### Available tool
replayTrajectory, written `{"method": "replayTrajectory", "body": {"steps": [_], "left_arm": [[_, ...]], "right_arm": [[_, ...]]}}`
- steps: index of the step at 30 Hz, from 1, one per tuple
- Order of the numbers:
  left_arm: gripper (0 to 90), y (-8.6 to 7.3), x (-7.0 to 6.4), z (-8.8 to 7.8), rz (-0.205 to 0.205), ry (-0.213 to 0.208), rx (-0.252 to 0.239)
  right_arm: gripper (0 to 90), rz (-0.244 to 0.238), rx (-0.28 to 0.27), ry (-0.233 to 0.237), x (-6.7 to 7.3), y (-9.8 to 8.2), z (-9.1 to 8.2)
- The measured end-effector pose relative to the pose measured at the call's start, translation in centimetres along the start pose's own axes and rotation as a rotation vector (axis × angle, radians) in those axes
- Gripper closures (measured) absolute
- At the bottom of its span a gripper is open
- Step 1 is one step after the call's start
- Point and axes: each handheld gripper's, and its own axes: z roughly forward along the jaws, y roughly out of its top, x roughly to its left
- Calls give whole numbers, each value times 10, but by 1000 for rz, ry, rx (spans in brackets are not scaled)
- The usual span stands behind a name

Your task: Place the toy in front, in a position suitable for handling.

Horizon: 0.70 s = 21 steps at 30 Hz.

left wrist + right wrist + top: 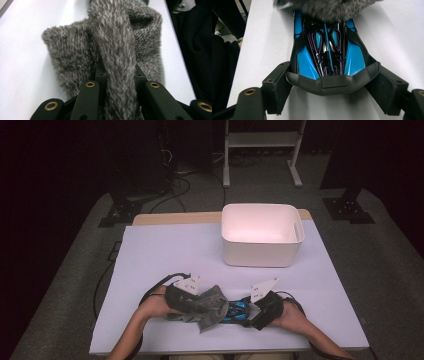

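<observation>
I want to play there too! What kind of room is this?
Probably a lab set up for recording, not a playroom: a table covered in white, dark walls, cables on the floor, and a metal stand behind.

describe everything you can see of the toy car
The toy car is a low, glossy racer, blue and black with thin purple lines and a dark grey spoiler, plastic by its look. It lies upright on the white table near the front edge. The right gripper clamps its spoiler end from both sides. The grey fuzzy cloth, pinched in the left gripper, lies over its other end and hides it.
</observation>
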Motion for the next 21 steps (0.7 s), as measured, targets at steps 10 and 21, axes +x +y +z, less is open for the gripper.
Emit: {"method": "replayTrajectory", "body": {"steps": [10, 21], "left_arm": [[741, -17, 3, -7, -28, 22, 20], [741, -7, 9, -2, -30, 14, -31]], "right_arm": [[231, -13, 3, -1, 0, 0, 0], [230, -5, 1, 2, 0, 0, 0]]}}
